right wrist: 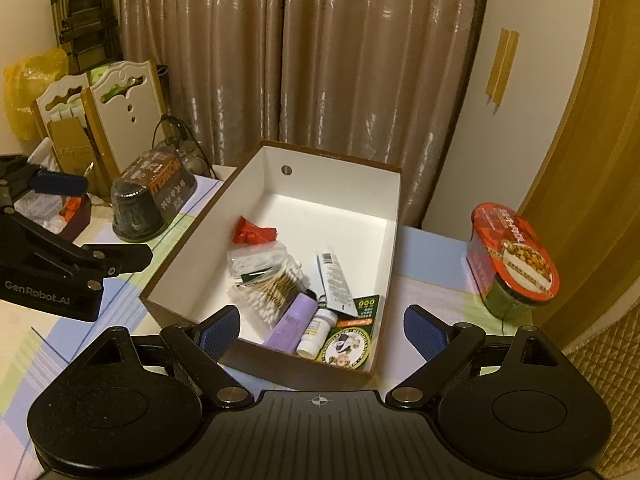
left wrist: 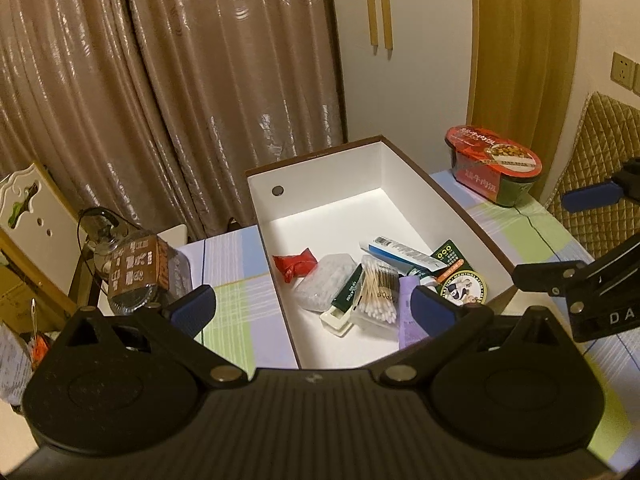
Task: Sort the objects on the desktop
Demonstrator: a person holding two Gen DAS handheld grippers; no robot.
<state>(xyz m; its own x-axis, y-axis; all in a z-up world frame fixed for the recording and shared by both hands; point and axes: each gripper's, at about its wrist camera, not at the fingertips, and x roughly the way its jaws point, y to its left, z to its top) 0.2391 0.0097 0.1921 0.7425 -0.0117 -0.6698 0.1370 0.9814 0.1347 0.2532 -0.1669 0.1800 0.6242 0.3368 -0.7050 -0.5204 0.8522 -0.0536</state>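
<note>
Desk (right wrist: 424, 276) noted as covered by a pastel plaid cloth, with brown curtains (right wrist: 320, 60) hung behind it. A brown cardboard box (right wrist: 276, 184) with a white interior is set open at mid-desk, and the sorted small items are gathered in its near end. A red-lidded instant meal bowl (right wrist: 512, 256) is stood on the desk to the right of the box, apart from it. A dark instant meal bowl (right wrist: 152, 196) with a brown label is seen lying on its side on the desk to the left of the box. Left tongs (left wrist: 314, 306) are recorded as spread wide with nothing between the blue pads, held above the near-left part of the box. Right tongs (right wrist: 322, 330) are likewise spread wide and empty, held over the near edge of the box. Inside the box the following are logged: a white tube (right wrist: 334, 276), a clear pack of cotton swabs (right wrist: 276, 292), a lilac tube (right wrist: 294, 324), a round green tin (right wrist: 348, 348), a green card packet (right wrist: 366, 306), a clear plastic case (left wrist: 324, 286), a small white bottle (right wrist: 318, 330), and a crumpled red wrapper (right wrist: 252, 232) lying slightly apart toward the box middle.
</note>
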